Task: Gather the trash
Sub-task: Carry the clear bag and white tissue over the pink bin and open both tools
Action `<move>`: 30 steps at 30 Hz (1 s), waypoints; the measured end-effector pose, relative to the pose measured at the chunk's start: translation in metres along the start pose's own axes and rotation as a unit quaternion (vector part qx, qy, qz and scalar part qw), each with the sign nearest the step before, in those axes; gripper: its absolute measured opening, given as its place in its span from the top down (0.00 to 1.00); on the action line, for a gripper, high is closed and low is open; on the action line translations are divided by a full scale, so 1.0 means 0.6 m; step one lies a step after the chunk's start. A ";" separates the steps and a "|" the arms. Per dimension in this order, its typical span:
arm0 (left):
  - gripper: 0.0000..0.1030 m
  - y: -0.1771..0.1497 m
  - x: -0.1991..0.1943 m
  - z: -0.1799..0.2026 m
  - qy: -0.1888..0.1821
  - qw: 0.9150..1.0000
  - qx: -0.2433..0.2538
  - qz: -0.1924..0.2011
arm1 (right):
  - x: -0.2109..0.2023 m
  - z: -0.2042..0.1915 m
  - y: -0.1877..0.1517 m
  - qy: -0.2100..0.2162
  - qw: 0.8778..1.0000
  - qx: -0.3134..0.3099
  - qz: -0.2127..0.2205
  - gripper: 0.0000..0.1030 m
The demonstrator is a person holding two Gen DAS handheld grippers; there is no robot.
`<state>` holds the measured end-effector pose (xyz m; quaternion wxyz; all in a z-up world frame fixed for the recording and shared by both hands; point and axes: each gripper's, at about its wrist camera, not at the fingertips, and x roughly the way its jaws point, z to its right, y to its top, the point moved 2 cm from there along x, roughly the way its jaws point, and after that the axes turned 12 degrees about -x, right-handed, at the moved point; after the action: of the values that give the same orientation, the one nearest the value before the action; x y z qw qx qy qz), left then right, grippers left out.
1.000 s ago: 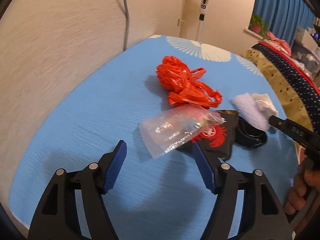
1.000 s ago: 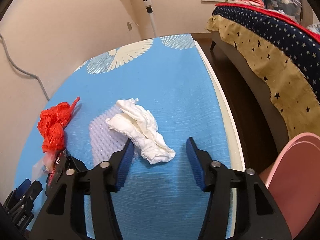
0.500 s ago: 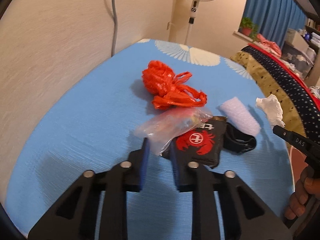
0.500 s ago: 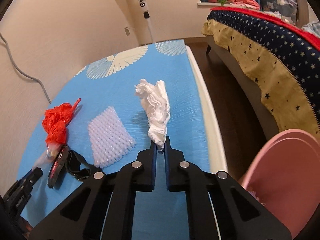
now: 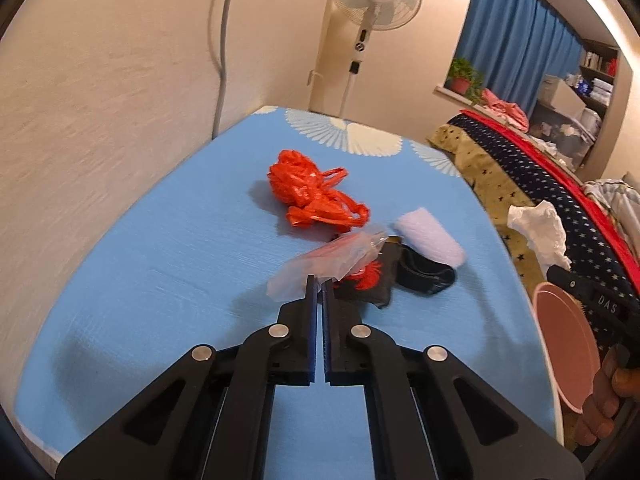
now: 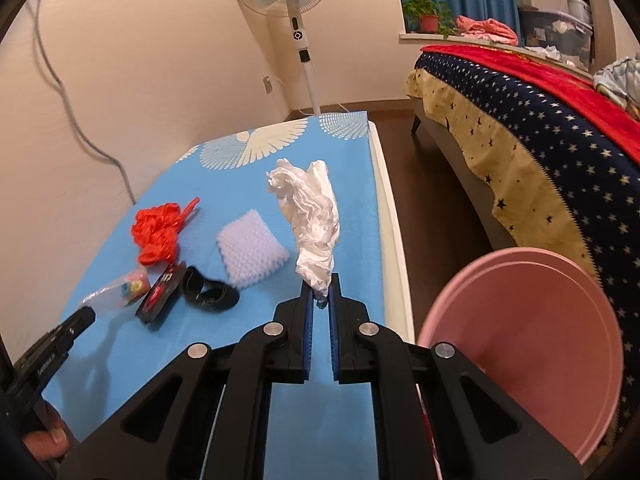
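My left gripper (image 5: 319, 286) is shut on a clear plastic bag (image 5: 332, 260) and holds it just above the blue table (image 5: 160, 264). My right gripper (image 6: 320, 288) is shut on a crumpled white tissue (image 6: 314, 220), lifted above the table near its right edge; the tissue also shows in the left wrist view (image 5: 540, 230). On the table lie a crumpled red plastic bag (image 5: 308, 196), a white foam pad (image 5: 430, 236), a black packet with a red crab (image 5: 368, 280) and a black strap (image 5: 426, 276). A pink bin (image 6: 528, 340) stands beside the table at the right.
A wall runs along the table's left side with a grey cable (image 5: 224, 40). A standing fan (image 6: 296, 8) is behind the table's far end. A bed with a starred cover (image 6: 540, 120) is to the right, across a strip of dark floor (image 6: 436, 200).
Both grippers have closed, the left on the clear bag and the right on the tissue. Both have lifted their items off the table, and the tissue has moved toward the pink bin.
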<state>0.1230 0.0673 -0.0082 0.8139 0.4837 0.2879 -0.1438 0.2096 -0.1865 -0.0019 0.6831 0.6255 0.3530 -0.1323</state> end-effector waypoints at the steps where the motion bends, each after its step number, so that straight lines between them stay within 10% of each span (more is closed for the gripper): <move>1: 0.98 0.000 -0.007 0.002 -0.005 1.000 0.002 0.003 | -0.008 0.001 -0.003 -0.001 1.000 -0.001 0.001 0.93; 30: 1.00 -0.043 -0.106 0.086 -0.088 0.994 0.066 0.030 | -0.174 0.037 -0.083 -0.046 0.998 0.011 0.039 0.93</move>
<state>0.0760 0.0070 0.0312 0.8066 0.5300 0.1904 -0.1796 0.1109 -0.2438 0.0274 0.6963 0.6394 0.2953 -0.1382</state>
